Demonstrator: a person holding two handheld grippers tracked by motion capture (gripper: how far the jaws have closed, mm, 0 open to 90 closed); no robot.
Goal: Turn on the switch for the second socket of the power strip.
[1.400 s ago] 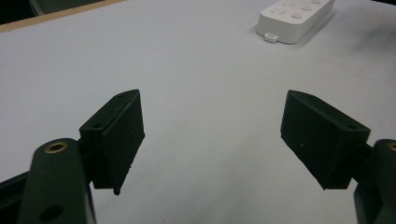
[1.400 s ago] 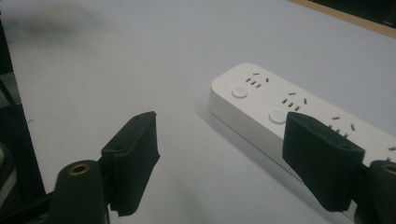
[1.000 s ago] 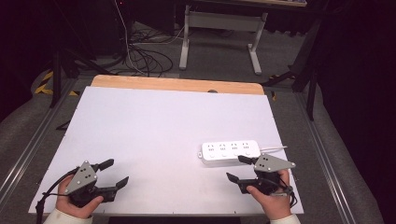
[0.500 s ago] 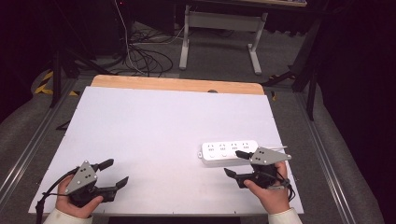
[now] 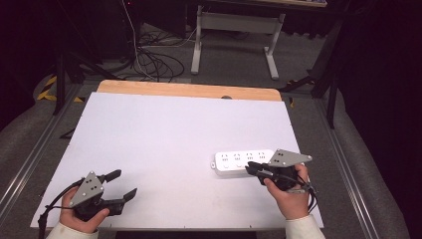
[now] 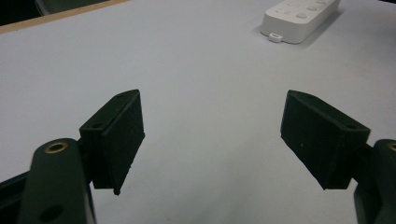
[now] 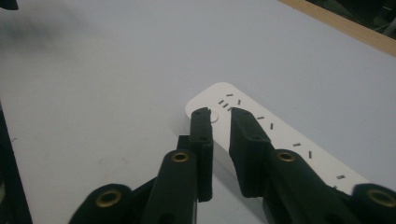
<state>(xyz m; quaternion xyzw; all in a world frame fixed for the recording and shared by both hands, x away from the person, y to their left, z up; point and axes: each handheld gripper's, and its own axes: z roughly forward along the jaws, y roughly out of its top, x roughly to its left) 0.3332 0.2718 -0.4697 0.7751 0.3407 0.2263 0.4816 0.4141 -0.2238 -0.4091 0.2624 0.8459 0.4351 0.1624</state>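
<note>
**Right tongs drawn together over the power strip, nothing yet moved**

I had the white power strip [image 5: 244, 163] lying flat on the white table [image 5: 164, 144], toward its right edge and nearer my side than the far wooden rim, its long side running roughly along the near edge. Its sockets faced up, and a small round button showed near the end that my right tongs [image 5: 252, 168] pointed at.

My right tongs hung over the strip's near long edge. Their jaws had just been closing and stood almost together, with only a narrow slot between them and nothing in it. In the right gripper view the tips sat above the strip's top face close to that round button [image 7: 214, 116], but I could not tell whether a tip touched it. They were not gripping the strip: it lay under them, not between them.

My left tongs [image 5: 121, 184] rested by the table's near left corner, well apart from the strip, jaws spread wide and empty over bare table.

As I judged it, the work had barely begun. The approach to the strip was made and the right jaws were narrowed, perhaps to press the button with a tip. The strip itself looked undisturbed, no plug was anywhere on the table, and the press or any handling of the strip remained to be done.
</note>
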